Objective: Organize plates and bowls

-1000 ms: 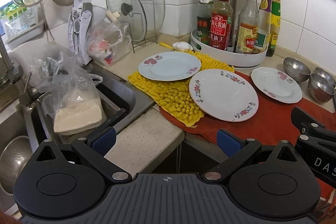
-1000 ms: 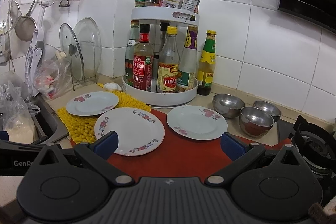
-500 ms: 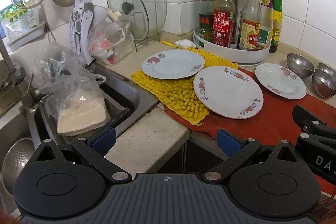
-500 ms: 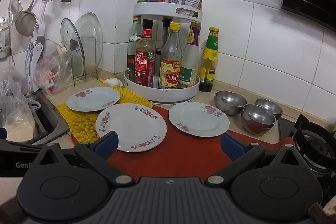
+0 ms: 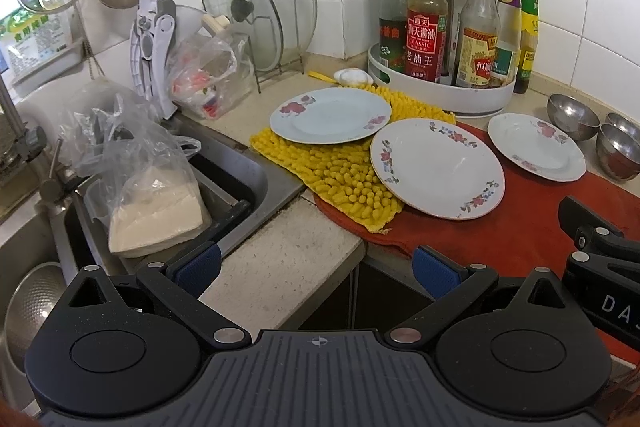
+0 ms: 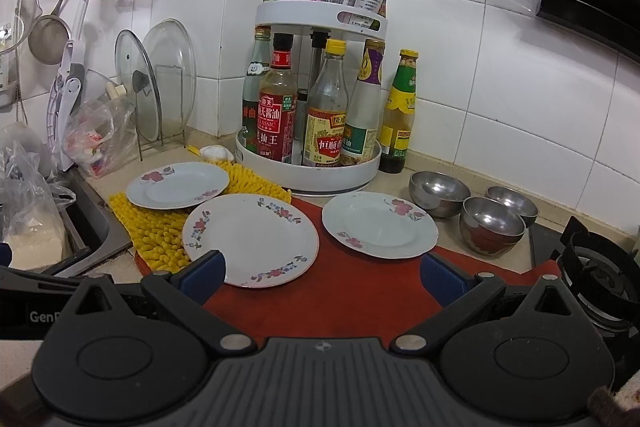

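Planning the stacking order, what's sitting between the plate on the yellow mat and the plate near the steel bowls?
The big flowered plate, seen in the right wrist view.

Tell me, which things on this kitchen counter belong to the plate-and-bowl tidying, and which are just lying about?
Part of the job:
- large white floral plate
- small white floral plate on the yellow mat
- small white floral plate on the red mat
- three round steel bowls

Just lying about:
- white two-tier rack of sauce bottles
- glass pot lids
- plastic bags by the sink
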A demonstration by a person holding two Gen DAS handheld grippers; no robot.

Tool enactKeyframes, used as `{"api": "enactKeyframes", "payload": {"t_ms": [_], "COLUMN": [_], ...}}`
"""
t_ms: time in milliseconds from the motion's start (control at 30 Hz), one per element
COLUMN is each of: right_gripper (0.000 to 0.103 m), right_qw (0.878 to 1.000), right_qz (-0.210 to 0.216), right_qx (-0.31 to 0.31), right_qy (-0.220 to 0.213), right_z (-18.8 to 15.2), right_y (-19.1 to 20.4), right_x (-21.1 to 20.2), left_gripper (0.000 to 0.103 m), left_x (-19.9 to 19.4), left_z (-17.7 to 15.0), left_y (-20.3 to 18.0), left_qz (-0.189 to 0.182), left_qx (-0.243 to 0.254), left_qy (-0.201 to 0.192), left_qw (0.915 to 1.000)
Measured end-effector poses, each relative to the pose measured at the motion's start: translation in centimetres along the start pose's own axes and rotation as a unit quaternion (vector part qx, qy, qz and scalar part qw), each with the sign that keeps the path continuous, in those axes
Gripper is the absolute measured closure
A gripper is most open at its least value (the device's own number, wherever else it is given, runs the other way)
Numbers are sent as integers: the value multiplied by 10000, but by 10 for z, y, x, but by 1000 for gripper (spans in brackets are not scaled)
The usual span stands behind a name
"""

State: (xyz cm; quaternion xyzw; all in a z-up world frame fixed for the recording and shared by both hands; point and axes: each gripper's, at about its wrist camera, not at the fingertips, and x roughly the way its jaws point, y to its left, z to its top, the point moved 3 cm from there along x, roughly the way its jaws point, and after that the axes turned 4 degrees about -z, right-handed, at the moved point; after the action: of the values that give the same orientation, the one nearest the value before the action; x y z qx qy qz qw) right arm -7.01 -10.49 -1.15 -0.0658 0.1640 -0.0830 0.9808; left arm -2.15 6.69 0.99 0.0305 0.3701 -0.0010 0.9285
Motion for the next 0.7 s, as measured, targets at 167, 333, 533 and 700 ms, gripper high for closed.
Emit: {"api": "enactKeyframes", "payload": {"t_ms": [167,333,533,700], "right_gripper": [3,3,3,3], "right_qw": [10000,9999,9995,9987], "right_qz": [-23,-50,2,26], "right_qx": [-33,-89,-51,-101], "right_qy": [69,117,299,502], "right_z": [-3,-3,2,6], "right_y": [0,0,-3,-5], "right_x": [3,11,34,58], "left_gripper": [0,0,0,0], "left_x": [11,28,59,77], "left_z": [-2,-4,-2,14], "left_y": [-4,-8,-19,-28], "left_qz": [-43,-202,-437,-445], "left_qx": [57,184,399,523], "left_qy": [239,597,1112,1128], "left_qw": [9997,9978,9920,9912]}}
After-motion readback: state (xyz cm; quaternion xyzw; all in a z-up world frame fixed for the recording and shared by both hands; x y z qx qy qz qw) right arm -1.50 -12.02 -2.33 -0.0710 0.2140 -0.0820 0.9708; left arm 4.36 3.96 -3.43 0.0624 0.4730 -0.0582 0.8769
